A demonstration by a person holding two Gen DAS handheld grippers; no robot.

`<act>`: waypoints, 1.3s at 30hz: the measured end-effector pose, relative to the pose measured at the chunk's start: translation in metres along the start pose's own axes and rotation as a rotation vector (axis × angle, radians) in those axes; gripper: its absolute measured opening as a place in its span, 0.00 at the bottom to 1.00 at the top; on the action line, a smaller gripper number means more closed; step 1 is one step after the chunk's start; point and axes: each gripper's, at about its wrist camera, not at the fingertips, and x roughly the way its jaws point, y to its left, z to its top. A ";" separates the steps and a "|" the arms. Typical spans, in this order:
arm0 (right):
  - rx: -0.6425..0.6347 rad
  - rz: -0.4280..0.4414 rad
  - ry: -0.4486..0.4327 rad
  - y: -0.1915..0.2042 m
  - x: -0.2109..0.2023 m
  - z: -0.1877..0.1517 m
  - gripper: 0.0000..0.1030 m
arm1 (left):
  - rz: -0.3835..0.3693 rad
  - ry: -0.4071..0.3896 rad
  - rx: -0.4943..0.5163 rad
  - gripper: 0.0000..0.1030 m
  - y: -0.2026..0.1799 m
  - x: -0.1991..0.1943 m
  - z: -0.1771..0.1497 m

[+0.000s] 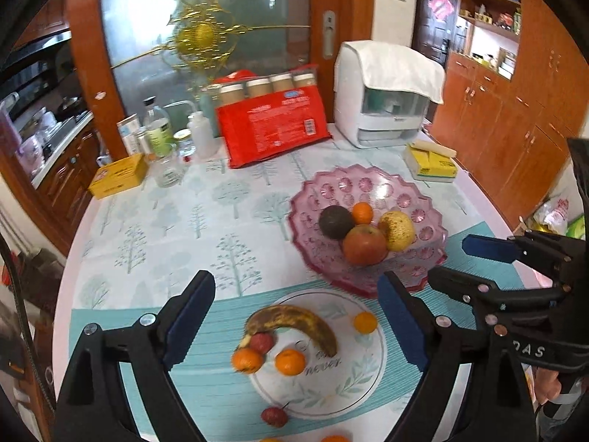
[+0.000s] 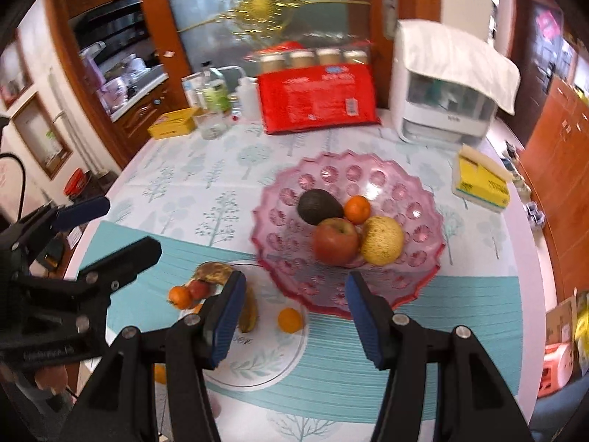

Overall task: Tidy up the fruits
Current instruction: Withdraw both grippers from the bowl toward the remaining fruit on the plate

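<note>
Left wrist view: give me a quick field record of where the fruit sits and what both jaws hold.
pink bowl: avocado, apple, pear, one orange
white plate: banana, three oranges, one small red fruit
off plate: small red fruit at its near rim
left gripper: jaws open, empty
right gripper: jaws open, empty

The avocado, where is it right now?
In both wrist views the avocado lies in the pink glass bowl, on its far left side, beside the small orange and just behind the red apple.
</note>
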 end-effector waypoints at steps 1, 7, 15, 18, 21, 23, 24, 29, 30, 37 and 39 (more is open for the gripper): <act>-0.013 0.004 -0.004 0.005 -0.001 -0.002 0.55 | 0.008 0.000 -0.005 0.87 0.004 -0.003 -0.001; -0.052 0.051 -0.007 0.027 0.002 -0.009 0.55 | 0.072 0.019 -0.015 0.87 0.034 -0.019 -0.010; -0.030 0.063 -0.006 0.046 0.019 -0.011 0.55 | 0.064 0.047 0.008 0.90 0.069 -0.016 -0.018; -0.015 0.043 -0.006 0.050 0.029 -0.012 0.55 | 0.054 0.082 0.034 0.90 0.081 0.000 -0.028; 0.000 0.015 0.024 0.055 0.050 -0.015 0.55 | 0.019 0.136 0.046 0.90 0.092 0.024 -0.042; 0.006 -0.012 0.056 0.057 0.065 -0.018 0.55 | -0.006 0.173 0.059 0.90 0.097 0.041 -0.053; 0.014 -0.023 0.079 0.058 0.074 -0.020 0.55 | -0.020 0.192 0.070 0.90 0.100 0.050 -0.060; 0.030 -0.054 0.162 0.063 0.110 -0.032 0.55 | -0.085 0.278 0.103 0.90 0.104 0.093 -0.088; 0.031 -0.063 0.176 0.065 0.115 -0.034 0.55 | -0.098 0.294 0.108 0.90 0.103 0.101 -0.092; 0.019 -0.101 0.224 0.072 0.144 -0.044 0.55 | -0.150 0.358 0.137 0.89 0.098 0.136 -0.114; 0.013 -0.092 0.237 0.072 0.152 -0.046 0.55 | -0.160 0.371 0.128 0.84 0.098 0.141 -0.117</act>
